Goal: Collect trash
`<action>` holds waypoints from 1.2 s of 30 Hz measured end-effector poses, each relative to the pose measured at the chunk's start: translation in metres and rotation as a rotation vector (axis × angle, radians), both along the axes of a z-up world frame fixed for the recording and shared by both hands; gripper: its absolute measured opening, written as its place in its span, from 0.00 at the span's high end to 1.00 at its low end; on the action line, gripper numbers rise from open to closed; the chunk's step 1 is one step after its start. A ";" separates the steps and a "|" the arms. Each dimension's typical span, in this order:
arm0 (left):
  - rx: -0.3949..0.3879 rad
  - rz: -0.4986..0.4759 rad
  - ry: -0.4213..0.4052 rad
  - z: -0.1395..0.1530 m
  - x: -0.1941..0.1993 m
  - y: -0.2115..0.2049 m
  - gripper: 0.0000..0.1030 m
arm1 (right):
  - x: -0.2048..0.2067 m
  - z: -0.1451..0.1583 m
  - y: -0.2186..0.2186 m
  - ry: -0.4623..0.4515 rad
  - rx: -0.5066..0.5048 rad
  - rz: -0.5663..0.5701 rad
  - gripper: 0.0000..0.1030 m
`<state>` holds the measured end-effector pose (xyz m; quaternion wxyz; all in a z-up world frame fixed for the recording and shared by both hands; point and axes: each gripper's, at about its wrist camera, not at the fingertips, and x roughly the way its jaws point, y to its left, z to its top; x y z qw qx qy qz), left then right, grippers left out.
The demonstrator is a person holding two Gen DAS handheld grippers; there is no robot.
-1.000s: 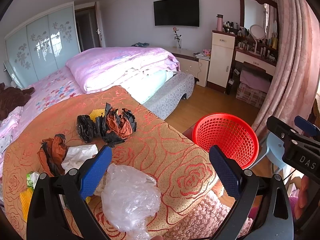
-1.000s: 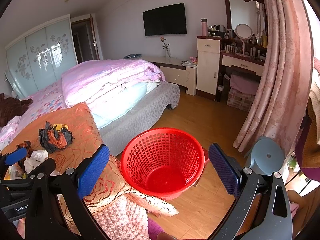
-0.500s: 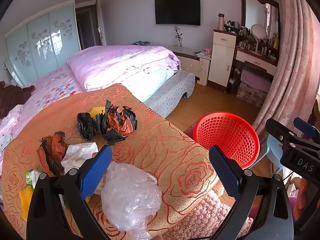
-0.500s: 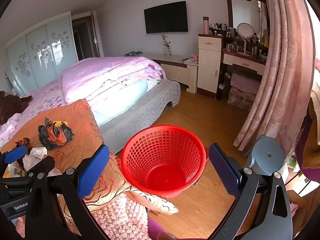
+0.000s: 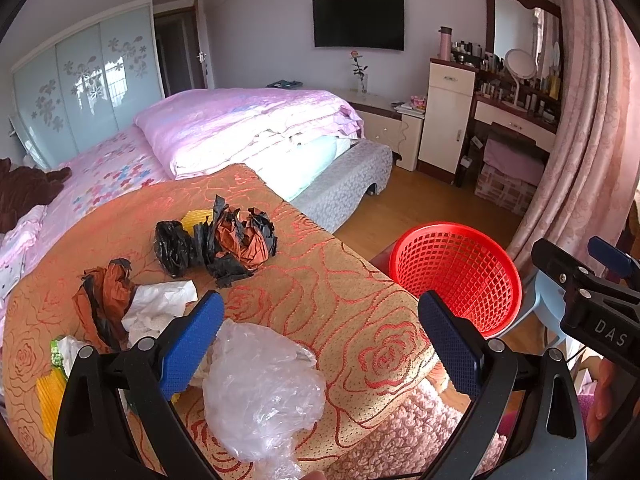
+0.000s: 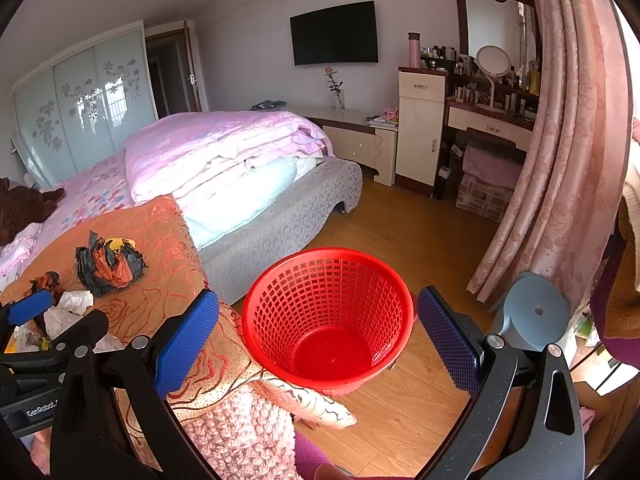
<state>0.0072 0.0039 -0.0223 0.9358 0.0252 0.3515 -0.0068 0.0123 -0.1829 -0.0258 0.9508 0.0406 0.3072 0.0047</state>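
Trash lies scattered on an orange rose-patterned blanket [image 5: 328, 300]. A crumpled clear plastic bag [image 5: 260, 392] sits just below my open left gripper [image 5: 320, 340], nearer its left finger. Beyond it lie white tissue [image 5: 160, 304], an orange-and-black wrapper [image 5: 106, 292] and a black-and-orange bag pile [image 5: 224, 240]. The red mesh basket [image 6: 328, 316] stands empty on the floor, right between the fingers of my open right gripper [image 6: 318, 340]. Its rim [image 5: 456, 272] shows to the right in the left wrist view. Nothing is held by either gripper.
A bed with a pink quilt [image 6: 216, 152] fills the left and middle. A blue plastic stool [image 6: 532, 312] stands right of the basket, by pink curtains [image 6: 560, 160]. A dresser with a round mirror [image 6: 492, 64] lines the far wall. Wooden floor [image 6: 412, 232] lies beyond the basket.
Both views have shifted only slightly; the basket sits a little more central between the right fingers. Both grippers remain open and the trash has not moved.
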 end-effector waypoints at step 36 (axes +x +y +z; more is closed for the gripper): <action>-0.125 0.257 -0.047 0.023 -0.016 0.096 0.09 | 0.006 -0.013 0.042 0.068 -0.023 0.219 0.06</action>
